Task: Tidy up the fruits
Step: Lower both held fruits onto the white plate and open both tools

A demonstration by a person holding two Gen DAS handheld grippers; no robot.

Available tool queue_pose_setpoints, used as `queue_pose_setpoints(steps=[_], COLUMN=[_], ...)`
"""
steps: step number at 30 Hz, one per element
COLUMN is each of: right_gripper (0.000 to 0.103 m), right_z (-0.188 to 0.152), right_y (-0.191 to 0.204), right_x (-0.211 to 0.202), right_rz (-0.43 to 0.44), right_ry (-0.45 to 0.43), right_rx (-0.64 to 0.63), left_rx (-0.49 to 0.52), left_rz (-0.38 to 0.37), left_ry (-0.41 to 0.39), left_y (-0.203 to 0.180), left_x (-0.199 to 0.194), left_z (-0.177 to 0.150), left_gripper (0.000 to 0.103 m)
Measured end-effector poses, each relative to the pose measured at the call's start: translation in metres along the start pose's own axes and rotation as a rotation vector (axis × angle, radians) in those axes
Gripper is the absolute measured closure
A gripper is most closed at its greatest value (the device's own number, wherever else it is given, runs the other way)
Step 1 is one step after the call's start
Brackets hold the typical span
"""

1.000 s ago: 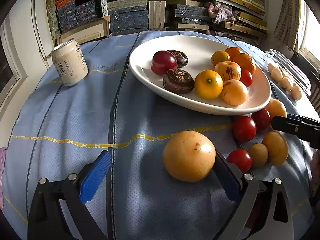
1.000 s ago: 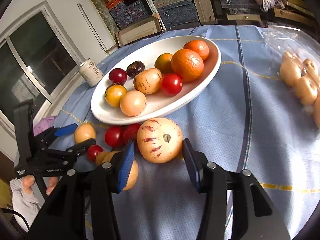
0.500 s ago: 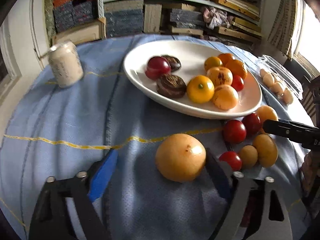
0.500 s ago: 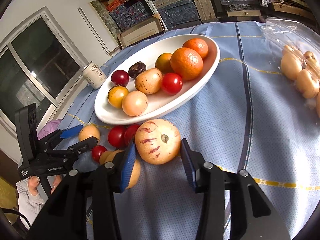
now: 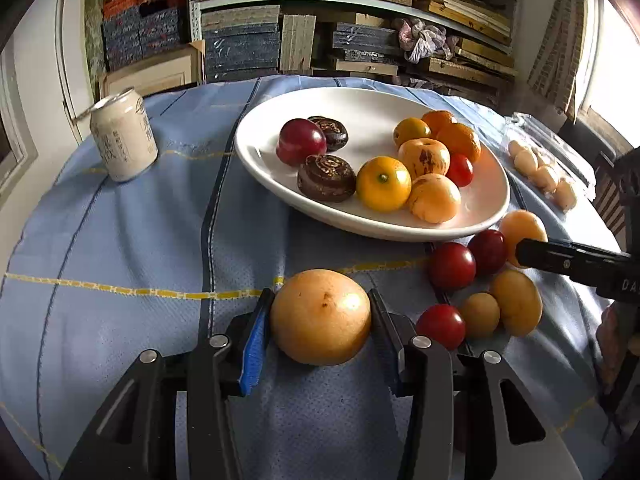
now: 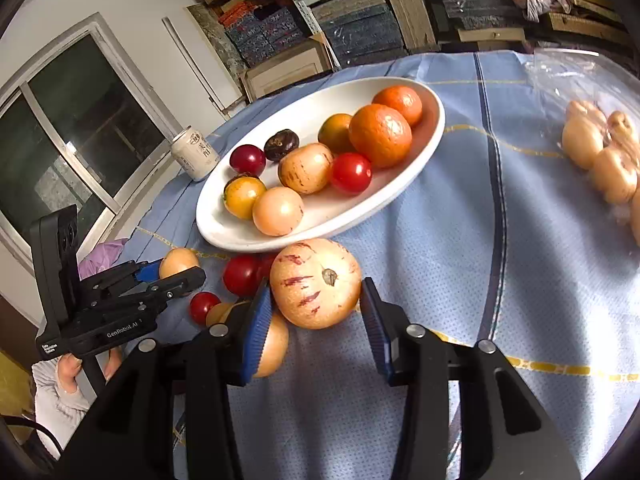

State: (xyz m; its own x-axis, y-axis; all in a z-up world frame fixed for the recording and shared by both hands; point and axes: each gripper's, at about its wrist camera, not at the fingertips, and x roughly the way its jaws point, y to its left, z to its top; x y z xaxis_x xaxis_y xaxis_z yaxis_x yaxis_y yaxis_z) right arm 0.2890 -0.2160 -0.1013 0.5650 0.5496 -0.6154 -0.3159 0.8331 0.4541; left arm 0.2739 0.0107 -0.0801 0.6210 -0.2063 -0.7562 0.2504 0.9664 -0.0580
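Left wrist view showed your left hand-held gripper (image 5: 320, 322) with its jaws just closed in from wide, both pads now against the sides of a large yellow-orange fruit (image 5: 320, 317) resting on the blue cloth of the bench (image 5: 132, 240). That fruit sat in front of the white oval plate (image 5: 372, 100), which carried a red plum (image 5: 301, 147), two dark brown fruits, several oranges and a cherry tomato (image 5: 459, 169). Just to the right of your gripped fruit lay a loose cluster of red tomatoes and small yellow fruits, off the plate. A pale drink can (image 5: 123, 139) stood upright at the far left of the bench, well apart from the plate.

Right wrist view showed your right hand-held gripper (image 6: 316, 312) narrowed around a pale, purple-streaked melon-like fruit (image 6: 315, 283), which lay on the cloth just beside the plate's near rim. Its left pad touched the fruit; whether the right pad pressed it you could not tell. A clear plastic pack of pale yellow fruits (image 6: 600, 160) lay at the far right.
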Motion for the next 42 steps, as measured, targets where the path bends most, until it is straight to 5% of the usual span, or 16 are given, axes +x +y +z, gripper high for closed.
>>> queue_pose_setpoints(steps=[21,30,42], right_gripper=[0.06,0.06,0.06], right_z=[0.002,0.06,0.155], right_y=[0.002,0.022,0.014], right_x=[-0.048,-0.033,0.064], right_rz=[0.032,-0.006,-0.149], right_ry=[-0.123,-0.152,-0.051], right_rx=[0.007,-0.043,-0.124], left_rx=[-0.048,-0.053,-0.072], left_rz=[-0.033,-0.055,0.003], left_ry=[-0.075,-0.055,0.023], left_y=[0.006,-0.002,-0.003], left_x=[-0.025,-0.004,0.087], left_z=[0.003,0.088,0.181], left_gripper=[0.056,0.056,0.056])
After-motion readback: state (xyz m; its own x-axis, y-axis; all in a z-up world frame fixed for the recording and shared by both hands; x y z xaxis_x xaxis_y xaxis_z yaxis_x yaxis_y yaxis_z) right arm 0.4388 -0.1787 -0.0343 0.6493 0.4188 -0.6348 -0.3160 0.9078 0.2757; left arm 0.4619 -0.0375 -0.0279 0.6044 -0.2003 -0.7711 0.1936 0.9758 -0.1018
